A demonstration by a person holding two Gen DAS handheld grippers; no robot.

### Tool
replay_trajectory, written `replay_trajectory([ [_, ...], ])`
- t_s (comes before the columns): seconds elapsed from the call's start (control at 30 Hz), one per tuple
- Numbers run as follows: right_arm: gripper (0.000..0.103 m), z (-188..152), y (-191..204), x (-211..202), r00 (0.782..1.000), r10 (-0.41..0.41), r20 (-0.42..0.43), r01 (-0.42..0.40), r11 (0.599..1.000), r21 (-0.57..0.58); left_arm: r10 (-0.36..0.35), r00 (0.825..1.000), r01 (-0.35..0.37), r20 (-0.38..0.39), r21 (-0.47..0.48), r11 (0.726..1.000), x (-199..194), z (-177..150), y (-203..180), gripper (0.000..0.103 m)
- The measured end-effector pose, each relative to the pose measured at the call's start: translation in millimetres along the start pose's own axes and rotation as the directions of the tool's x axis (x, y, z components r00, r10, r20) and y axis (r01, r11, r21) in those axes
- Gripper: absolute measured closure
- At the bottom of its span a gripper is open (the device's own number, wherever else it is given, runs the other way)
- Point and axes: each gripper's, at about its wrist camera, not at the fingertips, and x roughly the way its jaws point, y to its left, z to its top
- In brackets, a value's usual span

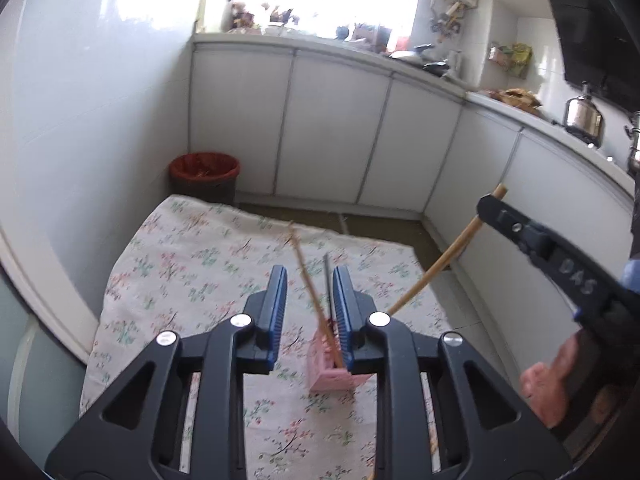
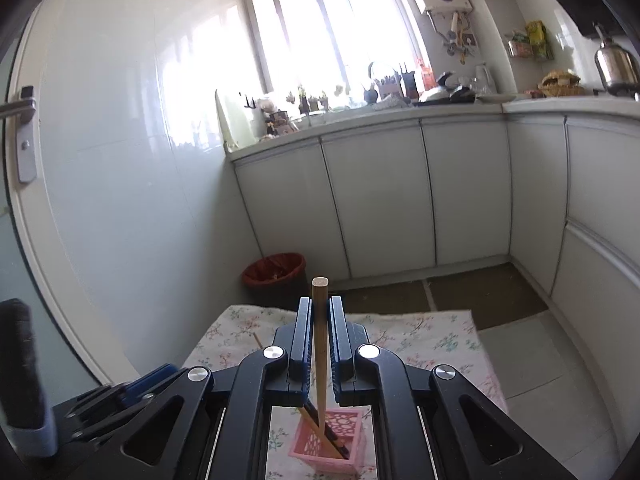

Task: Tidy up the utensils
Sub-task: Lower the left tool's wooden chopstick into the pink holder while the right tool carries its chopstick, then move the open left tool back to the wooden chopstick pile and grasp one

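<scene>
A pink slotted basket (image 1: 324,376) (image 2: 308,446) stands on the floral cloth. A wooden chopstick (image 1: 300,256) and a thin dark one (image 1: 326,276) stand tilted in it. They rise through the gap of my left gripper (image 1: 310,270), which is open, its pads off them. My right gripper (image 2: 320,300) is shut on another wooden chopstick (image 2: 320,292) (image 1: 440,260). It holds that chopstick near the top, lower end slanting down toward the basket. In the left wrist view the right gripper (image 1: 490,206) reaches in from the right.
The floral cloth (image 1: 200,272) covers a low table. A red-lined bin (image 1: 204,170) stands past its far left corner. White cabinets (image 2: 380,192) under a cluttered counter run along the back and right. A person's hand (image 1: 548,392) grips the right tool.
</scene>
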Motion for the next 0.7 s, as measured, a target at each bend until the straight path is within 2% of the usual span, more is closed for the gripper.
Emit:
replay_trajectory([
  [0.07,0.095,-14,-3,11,0.999,-0.018,-0.031,0.019,1.0,0.016,0.039,0.999,-0.039,-0.018,-0.008,0.999,6,-8,2,0.077],
  [0.13,0.095,-27,-7,19,0.996,-0.05,-0.069,0.052,0.998,0.027,0.098,0.995,-0.098,-0.018,-0.001,0.995,8,-16,1,0.072],
  [0.2,0.092,-32,-10,16,0.992,-0.089,-0.086,0.091,0.996,0.021,0.123,0.992,-0.124,-0.01,-0.013,0.992,4,-21,1,0.055],
  [0.27,0.082,-35,-15,7,0.989,-0.121,-0.087,0.124,0.992,0.023,0.16,0.987,-0.16,0.002,-0.022,0.987,0,-24,1,0.049],
  [0.33,0.044,-38,-21,-4,0.986,-0.148,-0.082,0.152,0.988,0.035,0.17,0.985,-0.17,-0.005,-0.036,0.985,-3,-27,2,0.047],
  [0.4,0.025,-43,-27,-18,0.98,-0.19,-0.059,0.193,0.98,0.046,0.181,0.983,-0.181,-0.013,-0.051,0.982,-6,-30,2,0.036],
  [0.53,0.009,-54,-36,-42,0.96,-0.27,-0.075,0.273,0.962,0.026,0.188,0.982,-0.187,-0.003,-0.071,0.98,-23,-39,-1,0.022],
  [0.7,0.005,-66,-40,-65,0.94,-0.328,-0.096,0.33,0.944,0.004,0.182,0.983,-0.182,-0.004,-0.05,0.982,-42,-51,-11,0.01],
])
